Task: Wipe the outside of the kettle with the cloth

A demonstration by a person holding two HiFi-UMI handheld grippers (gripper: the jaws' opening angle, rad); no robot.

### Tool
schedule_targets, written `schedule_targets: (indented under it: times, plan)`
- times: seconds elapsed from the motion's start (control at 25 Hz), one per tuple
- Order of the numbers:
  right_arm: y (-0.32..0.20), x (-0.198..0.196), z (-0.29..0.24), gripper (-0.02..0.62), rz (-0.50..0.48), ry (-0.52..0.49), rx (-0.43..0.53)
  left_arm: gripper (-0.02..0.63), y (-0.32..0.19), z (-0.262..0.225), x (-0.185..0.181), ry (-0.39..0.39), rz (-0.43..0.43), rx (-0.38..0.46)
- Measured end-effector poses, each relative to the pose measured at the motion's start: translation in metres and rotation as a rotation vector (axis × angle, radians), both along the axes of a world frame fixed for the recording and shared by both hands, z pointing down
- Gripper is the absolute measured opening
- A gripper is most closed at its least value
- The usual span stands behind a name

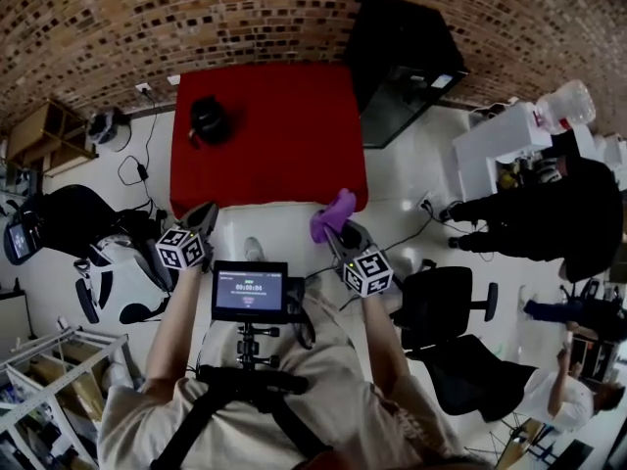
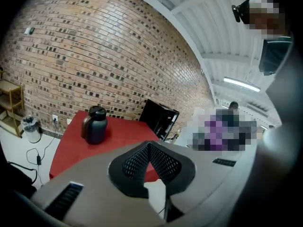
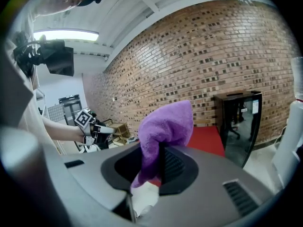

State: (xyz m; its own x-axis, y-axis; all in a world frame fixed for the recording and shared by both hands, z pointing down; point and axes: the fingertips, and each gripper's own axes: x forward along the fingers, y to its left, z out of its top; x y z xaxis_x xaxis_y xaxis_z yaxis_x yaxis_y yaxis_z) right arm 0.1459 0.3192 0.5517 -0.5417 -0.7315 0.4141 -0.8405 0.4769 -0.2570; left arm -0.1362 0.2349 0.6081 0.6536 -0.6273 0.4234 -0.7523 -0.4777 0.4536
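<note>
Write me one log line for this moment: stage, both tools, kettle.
stage: wiping not started | left tool: shut, empty | right tool: shut on purple cloth | kettle: on red table, untouched

Workshop-like lab: brick wall (image 1: pixel 294 8), office chair (image 1: pixel 446 306), floor cables (image 1: pixel 138 170).

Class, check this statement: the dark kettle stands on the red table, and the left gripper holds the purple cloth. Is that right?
Not quite. The purple cloth is clamped in the right gripper, not the left, as the right gripper view shows. The left gripper is shut with nothing between its jaws. The dark kettle does stand on the red table.
</note>
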Motion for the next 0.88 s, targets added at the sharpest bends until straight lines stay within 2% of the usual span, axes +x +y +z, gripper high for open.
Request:
schedule_targets:
  times: [0.2,0.36,0.68,0.88]
  plan:
    - [-0.036,-0.013,-0.001,0.097,0.035,0.006,0.004,0.0,-0.04,0.004,-0.009,0.017,0.023,-0.003]
    - [-0.057,-0.02,0.002,0.097,0.068,0.005,-0.006,0.0,-0.053,0.008,-0.009,0.027,0.058,-0.014]
    - [-0.102,-0.059,0.01,0.097,0.086,0.034,-0.012,0.0,-0.077,0.022,-0.036,0.05,0.119,-0.039]
    - [-0.119,-0.078,0.012,0.097,0.059,0.026,-0.006,0.0,-0.091,0.029,-0.058,0.046,0.086,-0.044]
